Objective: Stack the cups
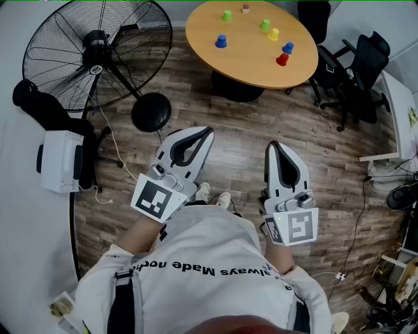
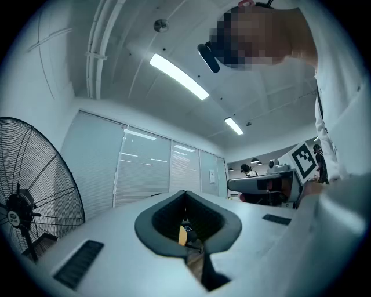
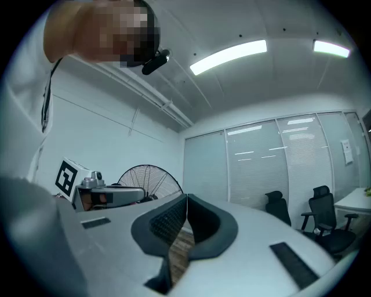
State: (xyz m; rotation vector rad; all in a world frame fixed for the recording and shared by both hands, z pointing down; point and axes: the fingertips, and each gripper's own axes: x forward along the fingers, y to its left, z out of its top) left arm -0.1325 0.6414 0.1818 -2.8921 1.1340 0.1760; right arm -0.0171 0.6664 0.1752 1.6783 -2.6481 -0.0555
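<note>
Closest to the head camera is the person's white shirt, with both grippers held out in front of it over the wooden floor. Well beyond them stands the round wooden surface, and all the cups sit on it, scattered and well out of reach.

A blue cup stands alone toward the left side and a green cup near the far edge. A second green cup and a yellow cup stand just beside each other. A second blue cup and a red cup are close together near the right edge; whether they touch is too small to tell. A brownish piece at the far edge is too small to identify. No cup appears to sit on another, so the stacking looks not yet begun, and all of it is left to do.

On the left gripper, the dark fingers meet at their tips with nothing between them. On the right gripper, the fingers are likewise pressed together and empty. Neither gripper touches a cup or the surface.
</note>
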